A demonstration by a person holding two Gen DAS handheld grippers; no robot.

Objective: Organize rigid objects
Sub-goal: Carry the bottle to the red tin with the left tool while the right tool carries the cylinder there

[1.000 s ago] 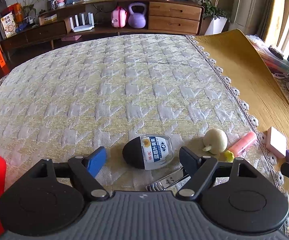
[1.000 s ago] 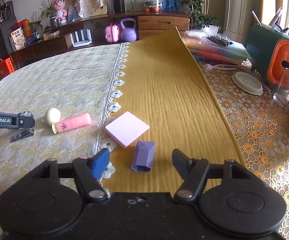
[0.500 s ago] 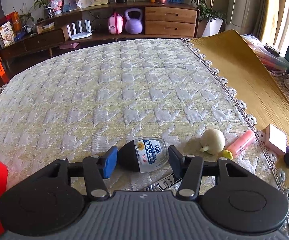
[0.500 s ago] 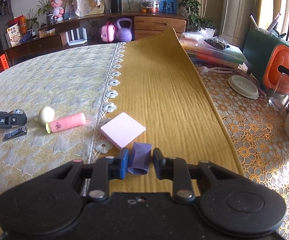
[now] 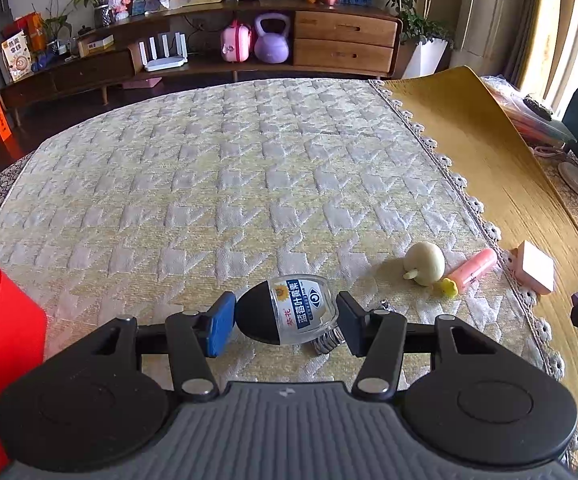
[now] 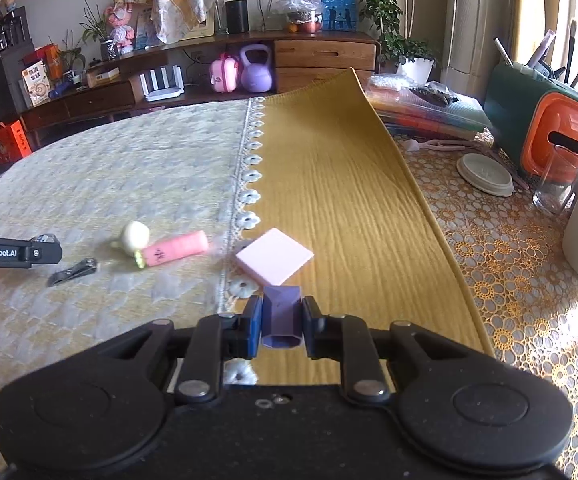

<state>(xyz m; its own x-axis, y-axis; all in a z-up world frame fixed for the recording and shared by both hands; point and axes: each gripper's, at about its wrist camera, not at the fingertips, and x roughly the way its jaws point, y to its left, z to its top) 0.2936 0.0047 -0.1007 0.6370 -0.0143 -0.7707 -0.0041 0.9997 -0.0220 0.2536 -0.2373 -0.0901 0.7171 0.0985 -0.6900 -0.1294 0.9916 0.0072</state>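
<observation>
Grippers both loaded: left gripper (image 5: 285,322) clamps a small clear bottle (image 5: 287,310) with black cap, seemingly just off the pale quilted cloth (image 5: 217,184); nail clipper (image 5: 327,342) sits beneath. Right gripper (image 6: 281,326) pinches a purple block (image 6: 281,316) over the mustard cloth (image 6: 341,200), near the pink square (image 6: 274,255).

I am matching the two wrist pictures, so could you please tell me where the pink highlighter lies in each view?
Left wrist view: the pink highlighter lies right of centre, beside the cream ball.
Right wrist view: the highlighter lies left of centre, same ball at its left.
Shared landmark: the purple kettlebell on the far shelf.
</observation>
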